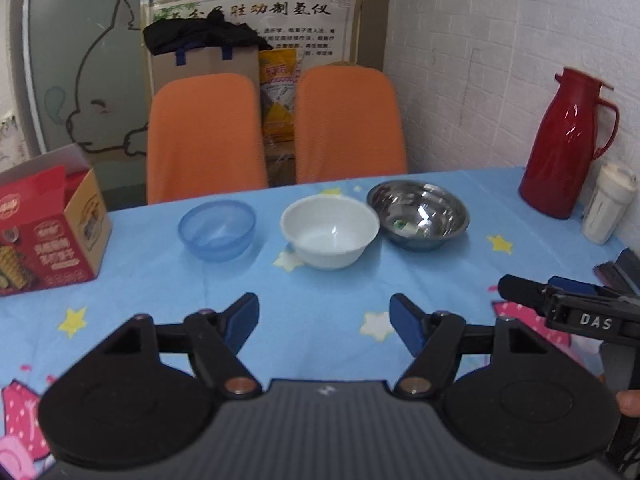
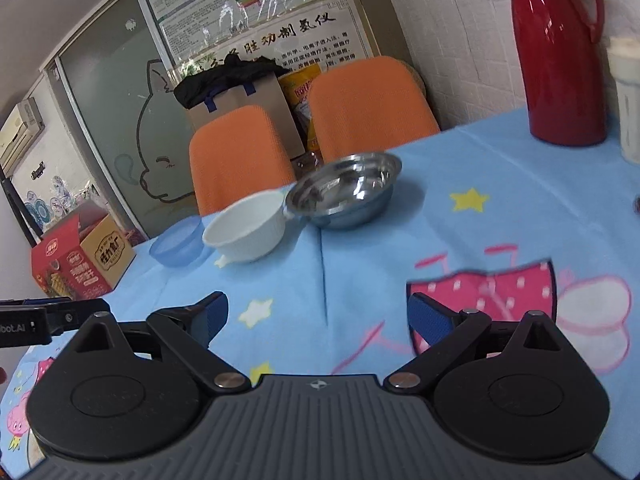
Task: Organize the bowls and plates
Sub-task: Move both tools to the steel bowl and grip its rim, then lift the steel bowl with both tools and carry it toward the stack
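Three bowls stand in a row near the table's far edge: a blue translucent bowl [image 1: 217, 229] on the left, a white bowl [image 1: 330, 231] in the middle, a steel bowl [image 1: 417, 213] on the right. They show in the right wrist view too: blue bowl [image 2: 178, 246], white bowl [image 2: 246, 232], steel bowl [image 2: 346, 190]. My left gripper [image 1: 324, 326] is open and empty, well short of the bowls. My right gripper [image 2: 318, 320] is open and empty, also short of them; it appears in the left wrist view [image 1: 560, 300] at the right.
A red snack box [image 1: 46, 232] stands at the table's left. A red thermos jug [image 1: 568, 148] and a white bottle [image 1: 608, 208] stand at the right by the wall. Two orange chairs [image 1: 276, 132] stand behind the table [image 1: 320, 280], which has a blue cartoon cloth.
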Available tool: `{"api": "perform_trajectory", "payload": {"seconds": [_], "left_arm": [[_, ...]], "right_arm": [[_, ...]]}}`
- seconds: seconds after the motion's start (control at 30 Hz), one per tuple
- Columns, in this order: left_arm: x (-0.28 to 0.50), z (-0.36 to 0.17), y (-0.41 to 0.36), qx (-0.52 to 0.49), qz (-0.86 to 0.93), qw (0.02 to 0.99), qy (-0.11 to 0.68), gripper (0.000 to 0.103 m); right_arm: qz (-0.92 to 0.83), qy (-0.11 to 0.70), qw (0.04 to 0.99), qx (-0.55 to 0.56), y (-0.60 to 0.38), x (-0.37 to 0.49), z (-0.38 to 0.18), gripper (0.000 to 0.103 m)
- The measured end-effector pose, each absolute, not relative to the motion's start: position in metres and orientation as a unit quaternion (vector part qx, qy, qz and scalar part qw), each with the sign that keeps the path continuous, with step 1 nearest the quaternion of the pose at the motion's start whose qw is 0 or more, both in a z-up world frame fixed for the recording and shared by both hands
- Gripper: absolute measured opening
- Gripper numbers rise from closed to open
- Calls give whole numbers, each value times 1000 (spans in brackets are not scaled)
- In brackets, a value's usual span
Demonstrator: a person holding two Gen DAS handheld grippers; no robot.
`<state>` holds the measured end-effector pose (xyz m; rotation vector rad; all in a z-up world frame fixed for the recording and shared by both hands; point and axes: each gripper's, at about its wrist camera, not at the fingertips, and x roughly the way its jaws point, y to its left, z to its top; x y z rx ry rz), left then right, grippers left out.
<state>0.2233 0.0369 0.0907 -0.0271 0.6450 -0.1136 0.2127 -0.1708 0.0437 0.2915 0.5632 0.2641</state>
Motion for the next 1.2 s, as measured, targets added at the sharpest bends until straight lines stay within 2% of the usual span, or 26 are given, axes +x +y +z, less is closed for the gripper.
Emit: {"api": "perform_trajectory", "payload": {"seconds": [0.13,0.27,0.5,0.67,0.73,0.83,0.9,1.0,1.07,1.1,1.13,1.17,1.2], "left_arm": [[296,109,28,-25,-90,947,309,74],[371,104,10,-24,-123,939,319,74],[479,50,-26,-18,-167,912,376,74],[515,22,-39,-1,-182,899,397,73],[522,15,-42,6,-183,897,403,69],[525,5,-48,26,-186,892,411,67],[526,-1,-50,32,-190,887,420,59],[529,-7,-51,37,-186,881,432,56],[529,-10,-50,34,-183,879,438,48],[529,-10,-49,35,-180,879,439,40],[528,-10,-49,38,-180,881,436,39],[528,-10,-49,40,-181,881,436,38],[529,-10,-49,38,-179,880,438,38]], "right_arm": [[105,256,955,110,-182,264,70,103],[84,274,954,90,-190,321,69,103],[67,341,933,95,-194,388,31,103],[68,370,923,84,-186,418,11,103],[69,373,922,79,-183,424,7,103],[74,373,923,68,-178,428,4,103],[78,372,923,57,-176,430,5,103],[87,366,925,52,-173,430,5,103],[89,361,927,47,-171,428,6,103],[94,359,928,45,-169,427,7,103],[101,357,928,40,-166,425,8,102],[106,355,928,30,-164,424,8,68],[108,356,928,24,-161,423,9,57]]}}
